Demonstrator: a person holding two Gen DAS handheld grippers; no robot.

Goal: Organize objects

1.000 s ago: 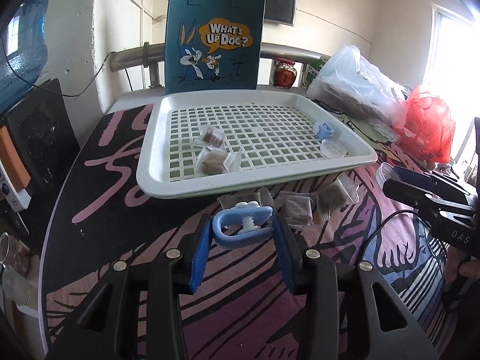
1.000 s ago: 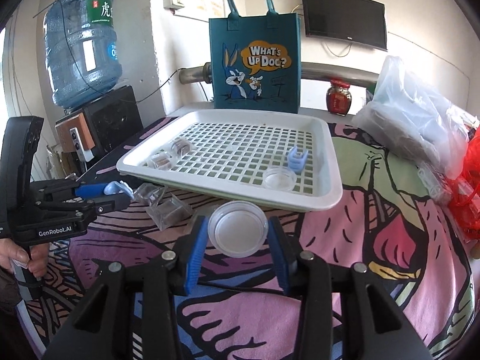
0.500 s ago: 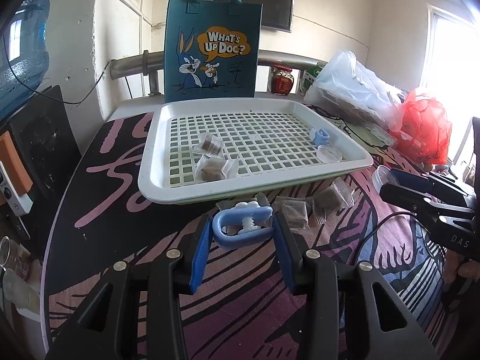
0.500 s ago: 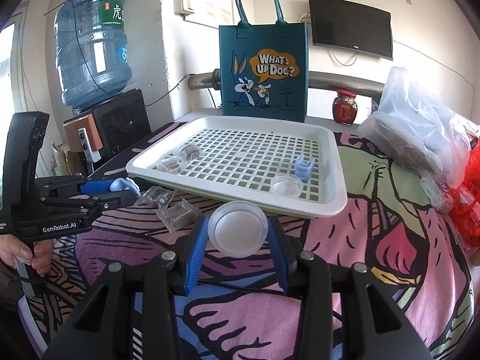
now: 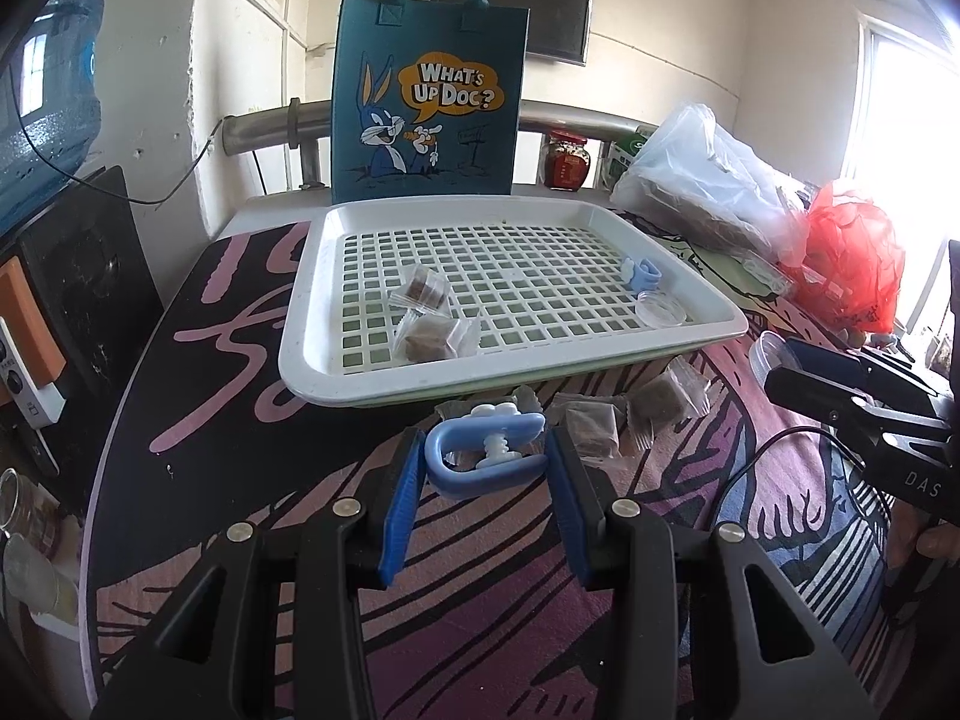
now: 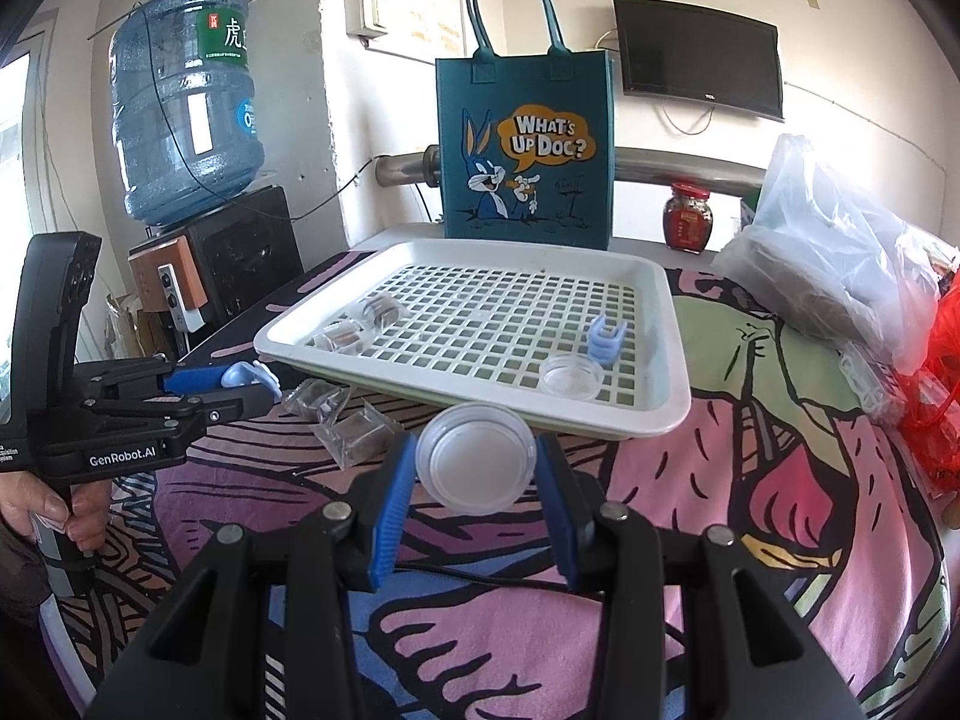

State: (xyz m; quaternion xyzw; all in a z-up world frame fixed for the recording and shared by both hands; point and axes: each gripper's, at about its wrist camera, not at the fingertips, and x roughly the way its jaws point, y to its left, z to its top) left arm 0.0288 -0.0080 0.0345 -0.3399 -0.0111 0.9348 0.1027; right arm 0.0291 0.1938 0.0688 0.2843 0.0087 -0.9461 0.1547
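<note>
The left gripper (image 5: 486, 462) is closed on a blue clip (image 5: 485, 456), its blue pads pressing the clip's two sides, held above the patterned tablecloth (image 5: 492, 612) just short of the near rim of the white slotted tray (image 5: 312, 360). The right gripper (image 6: 475, 468) is clamped on a clear round lid (image 6: 475, 463), also held in front of the tray's near edge. On the tray lie two wrapped brown sweets (image 5: 435, 339) near its left side, and a second blue clip (image 5: 642, 273) beside a second clear lid (image 5: 660, 312) near its right side. More wrapped sweets (image 5: 624, 414) lie loose on the cloth just outside the near rim. A blue cartoon tote bag (image 5: 429, 102) stands upright behind the tray, touching its far edge or just behind it
</note>
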